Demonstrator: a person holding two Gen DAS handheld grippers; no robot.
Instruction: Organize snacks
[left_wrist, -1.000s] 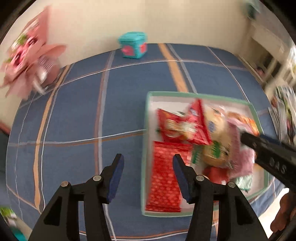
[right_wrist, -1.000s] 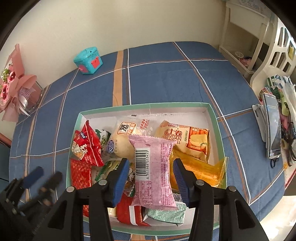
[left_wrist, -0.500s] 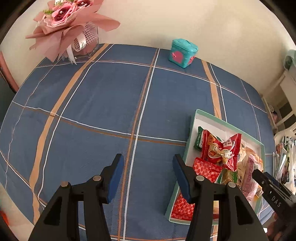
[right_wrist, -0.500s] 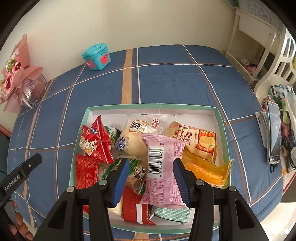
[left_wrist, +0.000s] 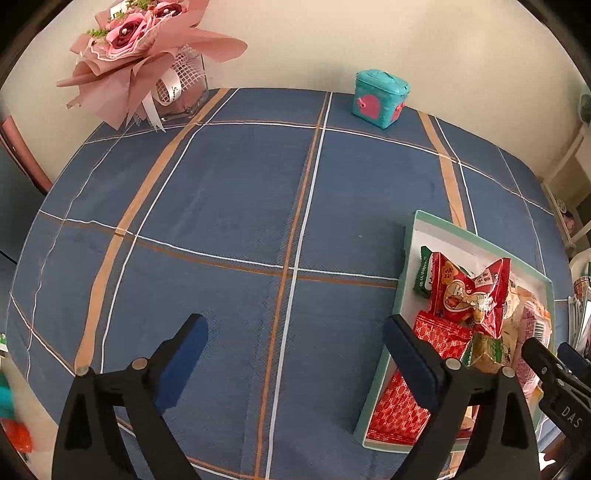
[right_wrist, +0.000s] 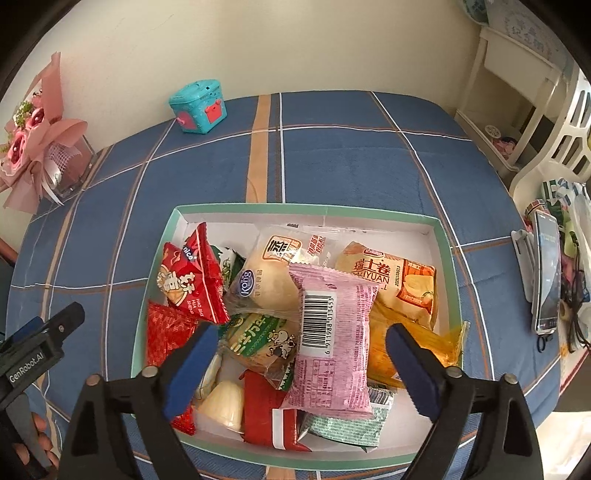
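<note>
A green-rimmed white box (right_wrist: 448, 258) holds several snack packets: a pink barcode packet (right_wrist: 332, 332) on top, a red packet (right_wrist: 192, 277), a bun pack (right_wrist: 273, 273) and an orange roll pack (right_wrist: 399, 280). My right gripper (right_wrist: 299, 354) is open and empty, above the box's near half with the pink packet between its jaws. My left gripper (left_wrist: 295, 347) is open and empty over the bare blue cloth, left of the box (left_wrist: 406, 258). It also shows at the left edge of the right wrist view (right_wrist: 40, 332).
A blue plaid cloth (left_wrist: 240, 206) covers the table. A pink bouquet in a glass vase (left_wrist: 147, 66) stands at the far left, a teal toy box (left_wrist: 380, 98) at the back. A phone (right_wrist: 546, 273) and clutter lie off the right edge by white shelving (right_wrist: 517, 92).
My left gripper has swung left, away from the box, out over the bare cloth. My right gripper has shifted slightly over the box. Both stay open.
</note>
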